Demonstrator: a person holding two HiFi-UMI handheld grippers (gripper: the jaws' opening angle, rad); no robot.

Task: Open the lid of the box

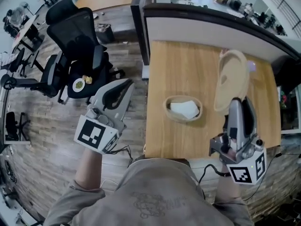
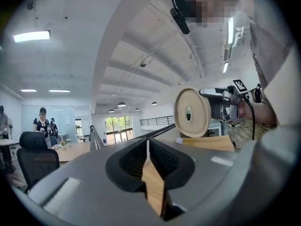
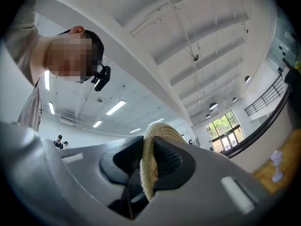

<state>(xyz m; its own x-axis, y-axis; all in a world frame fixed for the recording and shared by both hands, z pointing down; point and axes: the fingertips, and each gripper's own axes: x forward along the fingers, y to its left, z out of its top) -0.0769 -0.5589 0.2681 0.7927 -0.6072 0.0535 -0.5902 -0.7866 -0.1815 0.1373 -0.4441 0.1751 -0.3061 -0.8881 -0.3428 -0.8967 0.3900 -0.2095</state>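
The woven box [image 1: 167, 111] sat uncovered on the wooden table [image 1: 186, 65], with white crumpled material [image 1: 184, 109] inside it; its lid [image 1: 231, 80] was held tilted on edge to the box's right, its rim clamped in the right gripper [image 1: 238, 101]; the left gripper [image 1: 125, 84] was clenched on nothing, beyond the table's left edge.

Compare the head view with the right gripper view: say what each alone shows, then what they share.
Only the head view: the open oval woven box with white cloth inside, on the wooden desk, and the left gripper. Only the right gripper view: black ribbed pads pressing edge-on the oval woven lid. Both: that lid, clamped in the right gripper.
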